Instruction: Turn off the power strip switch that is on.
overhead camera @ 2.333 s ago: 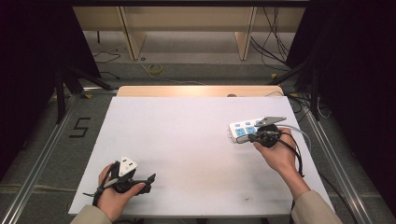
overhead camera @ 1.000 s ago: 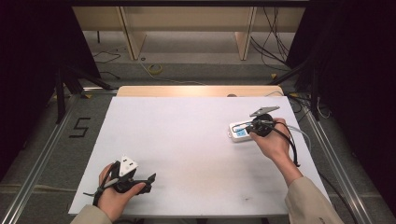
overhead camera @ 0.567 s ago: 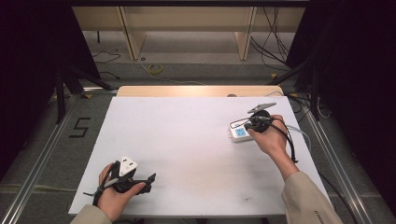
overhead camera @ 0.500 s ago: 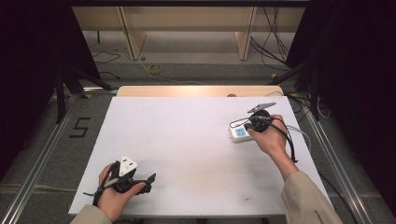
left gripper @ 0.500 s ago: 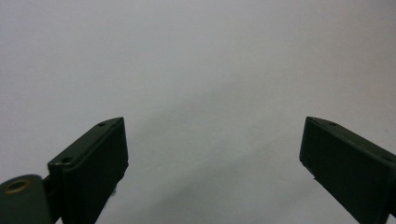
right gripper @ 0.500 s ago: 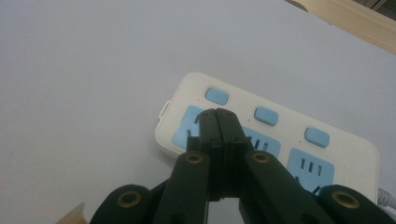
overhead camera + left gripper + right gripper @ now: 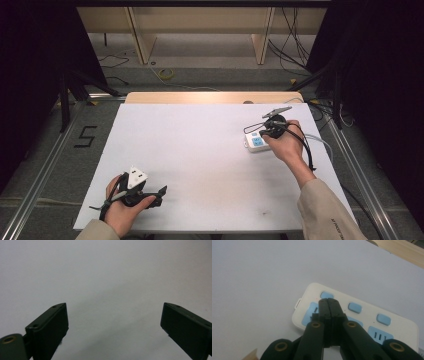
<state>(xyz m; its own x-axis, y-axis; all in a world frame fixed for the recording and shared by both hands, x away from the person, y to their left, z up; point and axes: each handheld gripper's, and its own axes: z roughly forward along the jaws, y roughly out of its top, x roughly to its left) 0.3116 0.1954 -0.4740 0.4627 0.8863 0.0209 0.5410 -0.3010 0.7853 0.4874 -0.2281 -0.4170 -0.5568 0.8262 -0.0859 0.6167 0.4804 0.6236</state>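
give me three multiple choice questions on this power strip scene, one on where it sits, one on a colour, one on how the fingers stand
1. Where on the table is the power strip?
A. near the left gripper
B. at the right side, under the right gripper
C. at the near edge, in the middle

2. What colour are the buttons on the power strip?
A. red
B. light blue
C. black

3. How do the fingers of the two grippers stand?
A. both wide apart
B. left gripper wide apart, right gripper closed together
C. left closed, right wide apart

Answers: 1 B, the high view shows it beneath the right hand. 2 B, the right gripper view shows light blue buttons on the white body. 3 B, each gripper view shows its own fingers so.
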